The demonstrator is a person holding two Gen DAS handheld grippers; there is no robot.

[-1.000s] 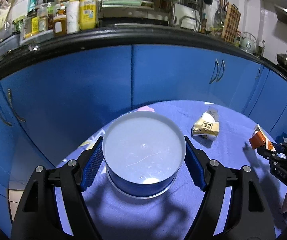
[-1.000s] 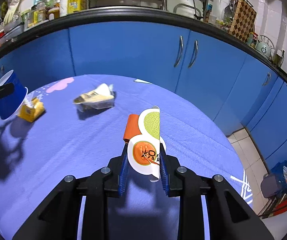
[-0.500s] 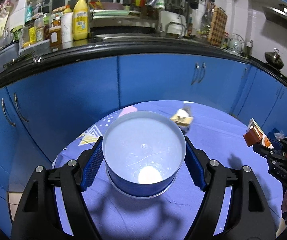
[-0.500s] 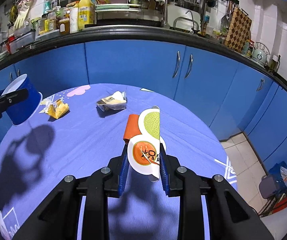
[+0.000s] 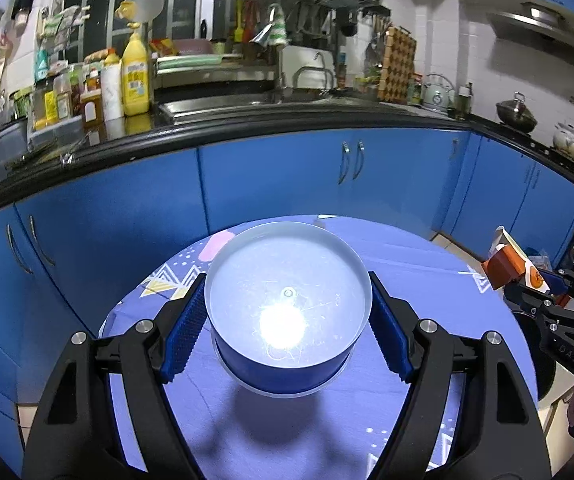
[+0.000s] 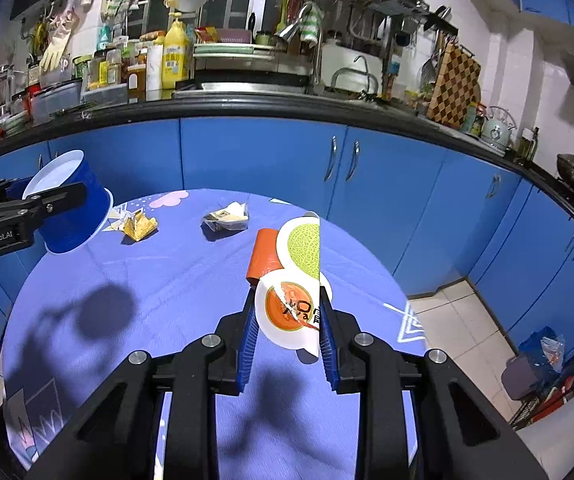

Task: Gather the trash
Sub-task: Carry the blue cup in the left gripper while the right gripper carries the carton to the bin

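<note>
My left gripper (image 5: 287, 334) is shut on a blue cup (image 5: 287, 312) with a white inside, held above the blue table; the cup also shows at the left of the right wrist view (image 6: 73, 204). My right gripper (image 6: 287, 326) is shut on an orange and white melon carton (image 6: 291, 280), held above the table; the carton also shows at the right edge of the left wrist view (image 5: 511, 264). A crumpled yellow wrapper (image 6: 139, 226) and a crumpled white and tan wrapper (image 6: 227, 218) lie on the table's far side.
The round table wears a blue patterned cloth (image 6: 147, 304). Blue cabinets (image 6: 259, 160) under a black counter stand behind it. Tiled floor with a bin and a bag (image 6: 535, 356) lies to the right.
Both grippers have risen and tilted up, so more of the kitchen shows. The cup and the carton stay gripped. The wrappers have left the left wrist view.
</note>
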